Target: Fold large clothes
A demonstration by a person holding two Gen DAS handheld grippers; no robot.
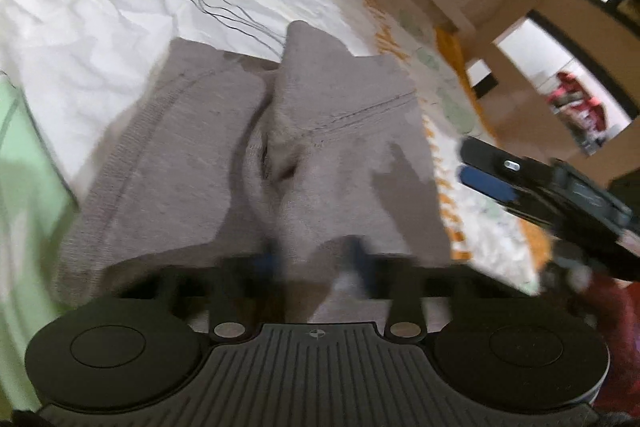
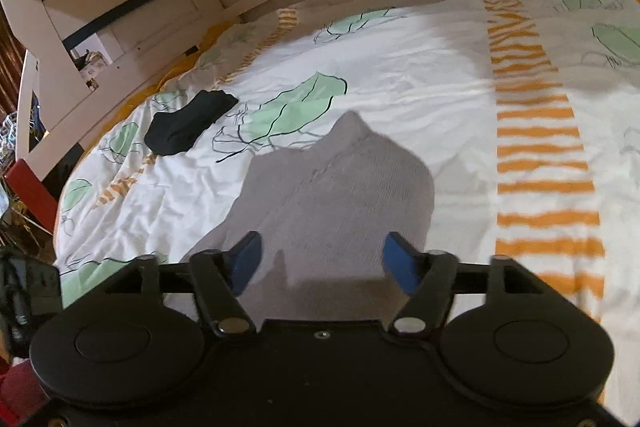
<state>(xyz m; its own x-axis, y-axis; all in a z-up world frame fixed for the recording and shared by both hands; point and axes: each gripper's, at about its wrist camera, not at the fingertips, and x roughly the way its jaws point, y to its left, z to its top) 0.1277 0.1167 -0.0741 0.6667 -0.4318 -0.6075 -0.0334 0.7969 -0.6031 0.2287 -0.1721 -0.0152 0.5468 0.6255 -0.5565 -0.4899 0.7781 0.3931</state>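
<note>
Showing your left gripper (image 1: 314, 259) pinching the grey garment (image 1: 224, 155) on the bedspread (image 1: 100, 27); your right gripper (image 2: 322, 259) stands spread above it.

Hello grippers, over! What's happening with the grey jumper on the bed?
Left gripper closing on grey jumper. Right gripper open over it. Black sock lies clear.

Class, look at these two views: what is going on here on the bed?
A person holding a gripper in each hand is folding a grey knit garment on a leaf-patterned bedspread. The left gripper sits low over the cloth's near edge, too blurred to read. The right gripper is open above the cloth, gripping nothing. A dark sock lies apart.
</note>
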